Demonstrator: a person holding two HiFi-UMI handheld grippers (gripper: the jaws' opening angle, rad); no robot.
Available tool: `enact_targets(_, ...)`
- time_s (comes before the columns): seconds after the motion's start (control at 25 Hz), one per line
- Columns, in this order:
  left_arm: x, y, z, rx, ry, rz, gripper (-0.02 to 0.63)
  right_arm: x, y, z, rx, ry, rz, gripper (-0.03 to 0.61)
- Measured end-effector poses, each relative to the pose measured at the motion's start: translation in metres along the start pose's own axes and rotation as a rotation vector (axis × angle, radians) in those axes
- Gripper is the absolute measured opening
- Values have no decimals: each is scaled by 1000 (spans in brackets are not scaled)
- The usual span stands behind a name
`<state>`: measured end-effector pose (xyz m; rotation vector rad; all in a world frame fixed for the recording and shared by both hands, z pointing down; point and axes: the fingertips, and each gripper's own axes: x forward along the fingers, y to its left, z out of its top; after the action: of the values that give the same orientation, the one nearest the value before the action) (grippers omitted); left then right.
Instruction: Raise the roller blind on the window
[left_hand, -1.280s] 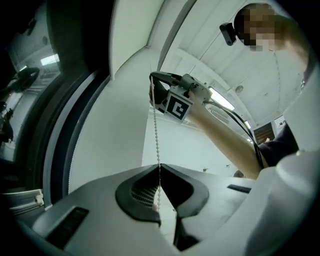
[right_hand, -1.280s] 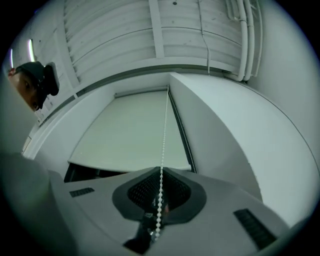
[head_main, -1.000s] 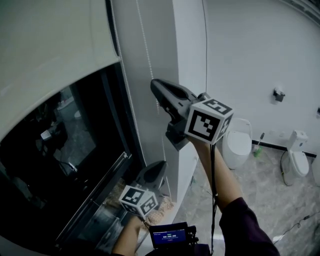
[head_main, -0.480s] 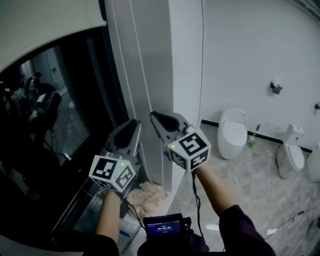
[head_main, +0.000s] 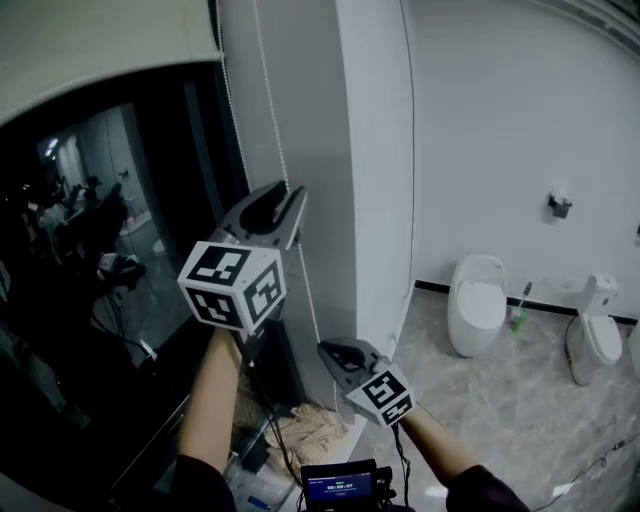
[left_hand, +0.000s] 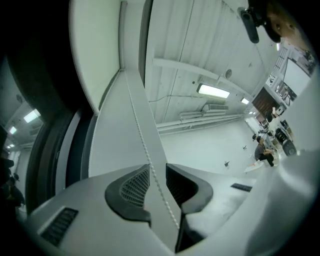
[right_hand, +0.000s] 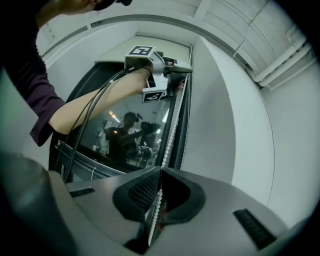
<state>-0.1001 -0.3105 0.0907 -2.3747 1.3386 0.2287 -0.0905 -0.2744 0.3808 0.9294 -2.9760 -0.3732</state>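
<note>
Jaws, left gripper: just been opening, apart, bead chain free between | right gripper: clamped on bead chain, low | roller blind: mostly raised, hem near window top | remaining: probably few pulls

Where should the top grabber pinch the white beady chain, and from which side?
On the straight stretch of the white bead chain running between the left gripper's jaws, which have just been opening. Come from the room side, a pad on either side: the thin chain hangs straight in front of the pale wall, with the right gripper clamped lower down.
</note>
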Motion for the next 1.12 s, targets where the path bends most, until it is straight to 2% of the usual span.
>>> enact_targets(0.2,0,5,9,4,-45,75,58,-7,1,0,22,-29,-16,15)
enact_targets(0.28,-2,6,11,21,-50,88,39,-8,-1,1,26,-34,-21,15)
enact_targets(0.44,-4,10,10,4,-54,93,18,-7,4,3,25,-28,-17,15)
enact_targets(0.6,-16,8,-11,82,-40,135,17,-1,5,-22,16,32,-8,15)
enact_targets(0.72,-32,11,-46,96,-7,164,17,-1,-7,-25,98,12,-13,19)
enact_targets(0.84,-52,2,-114,32,73,152,17,-5,-32,9,184,-70,-30,63)
enact_targets(1.0,-83,-44,-205,-46,179,97,17,1,-59,93,157,-181,-7,63)
enact_targets(1.12,-95,-72,-236,-47,232,44,17,13,-65,167,128,-279,26,63)
